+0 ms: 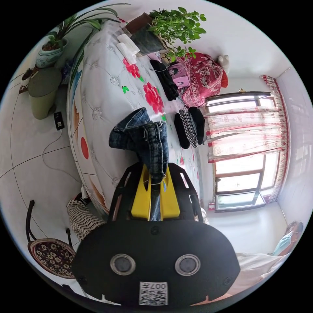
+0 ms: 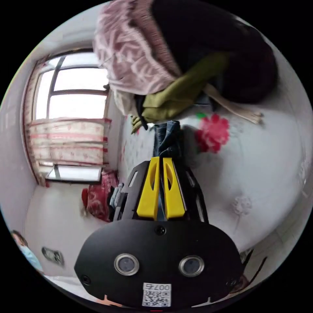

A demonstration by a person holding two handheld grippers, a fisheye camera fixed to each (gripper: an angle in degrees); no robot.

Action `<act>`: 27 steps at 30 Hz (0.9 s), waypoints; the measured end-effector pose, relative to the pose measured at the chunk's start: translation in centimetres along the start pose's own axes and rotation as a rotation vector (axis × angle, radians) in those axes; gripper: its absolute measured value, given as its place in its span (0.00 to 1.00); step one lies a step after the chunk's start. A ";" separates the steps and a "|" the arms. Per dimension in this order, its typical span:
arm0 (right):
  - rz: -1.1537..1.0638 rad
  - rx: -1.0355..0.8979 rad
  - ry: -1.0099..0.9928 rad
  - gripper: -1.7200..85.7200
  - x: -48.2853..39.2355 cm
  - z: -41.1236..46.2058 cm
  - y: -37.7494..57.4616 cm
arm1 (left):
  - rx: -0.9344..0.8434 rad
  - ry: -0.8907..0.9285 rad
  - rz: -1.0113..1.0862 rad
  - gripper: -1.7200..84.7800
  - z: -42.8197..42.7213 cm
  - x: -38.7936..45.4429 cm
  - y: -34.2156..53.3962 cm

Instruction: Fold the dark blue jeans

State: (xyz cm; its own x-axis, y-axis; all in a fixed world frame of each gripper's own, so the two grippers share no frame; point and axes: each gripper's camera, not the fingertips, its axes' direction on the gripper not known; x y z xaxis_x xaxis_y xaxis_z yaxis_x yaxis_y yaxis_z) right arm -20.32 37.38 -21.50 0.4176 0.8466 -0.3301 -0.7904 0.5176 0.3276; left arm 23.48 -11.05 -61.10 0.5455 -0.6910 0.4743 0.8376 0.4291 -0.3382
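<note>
Yellow-jawed black left gripper, lower centre of left gripper view, is clenched on the dark blue denim jeans; both jaws press the cloth, a strip of denim running down btwn them. Jeans hang bunched just above the jaws, mid-frame, over the edge of the white quilted bedspread w/ red flowers. Further up the bed: folded black garment, black-and-white checked item, red patterned bundle, leafy green potted plant at top. Left side: pale tiled floor, striped bag, round patterned stool lower left. Window w/ red-white curtain at right.

Right gripper view: yellow-jawed black right gripper at lower centre, jaws nearly together, gripping the same jeans, denim sandwiched btwn both jaws and rising just above them. Behind, olive-green garment and pink ruffled cloth in upper frame; red flower print right of centre.
</note>
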 end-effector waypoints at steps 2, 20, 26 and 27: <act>-0.314 -0.144 -0.052 0.02 -8.0 2.2 1.4 | 0.004 -0.001 -0.001 0.02 0.6 -0.1 0.3; -1.165 -1.321 -0.017 0.05 -19.1 17.4 33.8 | -0.074 -0.084 0.451 0.02 11.1 11.2 5.5; -0.847 -1.005 -0.005 0.06 -15.7 12.0 22.3 | -0.372 -0.021 1.152 0.03 22.1 28.9 18.0; -0.820 -0.969 -0.004 0.06 -15.2 11.3 21.3 | -0.492 0.029 1.289 0.04 24.8 31.4 22.3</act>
State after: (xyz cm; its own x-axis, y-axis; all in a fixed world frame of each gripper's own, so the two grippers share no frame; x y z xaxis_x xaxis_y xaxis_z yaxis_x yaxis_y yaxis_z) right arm -38.42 36.98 0.51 0.9379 0.3235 -0.1252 -0.3027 0.5869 -0.7509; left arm 60.02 -8.80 -33.57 0.9139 0.0195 -0.4054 -0.3544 0.5253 -0.7736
